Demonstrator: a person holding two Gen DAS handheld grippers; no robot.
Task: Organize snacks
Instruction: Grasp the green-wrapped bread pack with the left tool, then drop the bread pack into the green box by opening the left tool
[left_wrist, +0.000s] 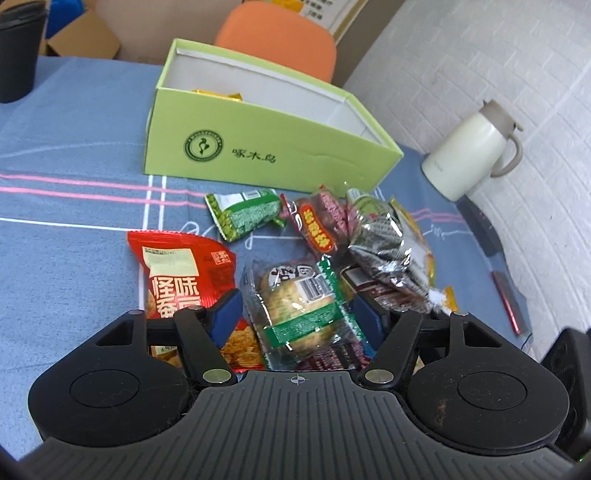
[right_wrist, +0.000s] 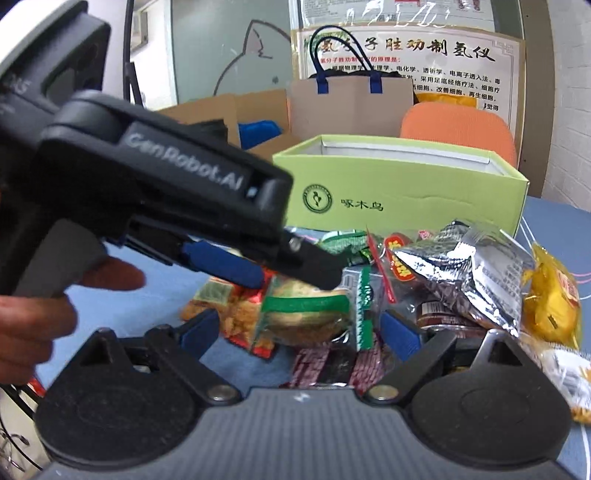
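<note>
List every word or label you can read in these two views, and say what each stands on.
"啄木鸟": front of the green box.
"怪味": red snack packet.
"GenRobot.AI": side of the left gripper.
"子胜功制氢仪": heading of the wall poster; its smaller lines are blurred.
Print on the other packets: too small to read.

Both wrist views look steeply down, close, sharing the snack pile (left_wrist: 317, 273).

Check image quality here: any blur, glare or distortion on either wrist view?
Left wrist view: sharp overall, fisheye bends the green box, glare on the silver foil packet. Right wrist view: the left gripper crossing close to the lens is soft, foil glare again, dark vignette in the corners.
</note>
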